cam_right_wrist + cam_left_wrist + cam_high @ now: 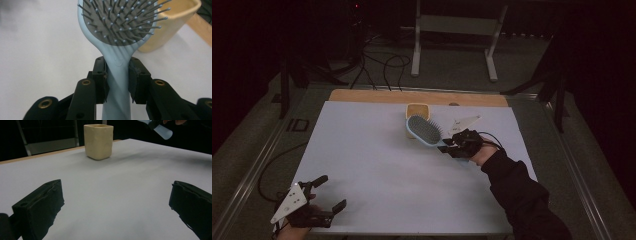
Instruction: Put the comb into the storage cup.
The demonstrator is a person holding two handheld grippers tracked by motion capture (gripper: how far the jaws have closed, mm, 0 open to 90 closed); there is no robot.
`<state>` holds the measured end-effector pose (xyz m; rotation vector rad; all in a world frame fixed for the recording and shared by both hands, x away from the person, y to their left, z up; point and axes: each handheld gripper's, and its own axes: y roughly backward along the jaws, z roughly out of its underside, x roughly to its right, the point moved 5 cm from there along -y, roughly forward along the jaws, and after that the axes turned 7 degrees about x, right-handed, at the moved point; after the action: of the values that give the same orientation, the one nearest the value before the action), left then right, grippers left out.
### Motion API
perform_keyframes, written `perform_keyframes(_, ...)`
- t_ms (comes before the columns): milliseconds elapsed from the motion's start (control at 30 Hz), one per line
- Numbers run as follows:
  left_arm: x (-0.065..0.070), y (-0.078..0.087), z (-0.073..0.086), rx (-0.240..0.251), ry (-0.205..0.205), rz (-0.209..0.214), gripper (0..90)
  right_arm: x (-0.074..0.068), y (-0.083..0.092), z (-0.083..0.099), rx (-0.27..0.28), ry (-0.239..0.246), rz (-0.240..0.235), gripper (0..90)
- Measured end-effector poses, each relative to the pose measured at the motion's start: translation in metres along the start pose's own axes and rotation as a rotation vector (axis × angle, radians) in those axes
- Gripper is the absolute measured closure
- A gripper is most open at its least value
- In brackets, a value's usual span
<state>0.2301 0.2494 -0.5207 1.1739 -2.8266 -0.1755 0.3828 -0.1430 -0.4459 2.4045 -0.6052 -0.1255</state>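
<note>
The right claw (451, 144) is clamped on the handle of the blue hairbrush (424, 130), whose long axis runs toward ten o'clock, its head just short of the cream cup (418, 110) at eleven o'clock, while the left claw (330, 194), jaws apart, sits far off on the tabletop (377, 170).

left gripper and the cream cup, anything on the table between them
Nothing: in the left gripper view, only bare white table runs from the open left gripper to the cream cup.
</note>
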Motion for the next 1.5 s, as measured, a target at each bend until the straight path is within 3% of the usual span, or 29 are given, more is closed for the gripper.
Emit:
perform_keyframes(333, 0.000, 0.000, 0.000, 0.000, -0.001, -0.001, 0.0, 0.006, 0.004, -0.022, 0.098, -0.026, 0.041, 70.1)
perform_keyframes(433, 0.000, 0.000, 0.000, 0.000, -0.003, -0.001, 0.0, 0.006, 0.004, -0.027, 0.119, -0.011, 0.050, 70.1)
perform_keyframes(567, 0.000, 0.000, 0.000, 0.001, -0.001, -0.001, 0.0, 0.008, 0.005, -0.035, 0.159, -0.017, 0.092, 70.1)
perform_keyframes(833, 0.000, 0.000, 0.000, 0.002, 0.000, -0.001, 0.0, 0.017, 0.006, -0.051, 0.281, -0.088, 0.177, 70.1)
perform_keyframes(1067, 0.000, 0.000, 0.000, 0.003, 0.000, 0.000, 0.0, 0.020, 0.001, -0.066, 0.369, -0.099, 0.241, 70.1)
perform_keyframes(1367, 0.000, 0.001, 0.000, 0.004, 0.000, 0.001, 0.0, 0.022, -0.011, -0.081, 0.432, -0.119, 0.281, 70.1)
perform_keyframes(1500, 0.000, 0.001, 0.000, 0.004, 0.002, 0.000, 0.0, 0.025, -0.014, -0.087, 0.471, -0.132, 0.267, 70.1)
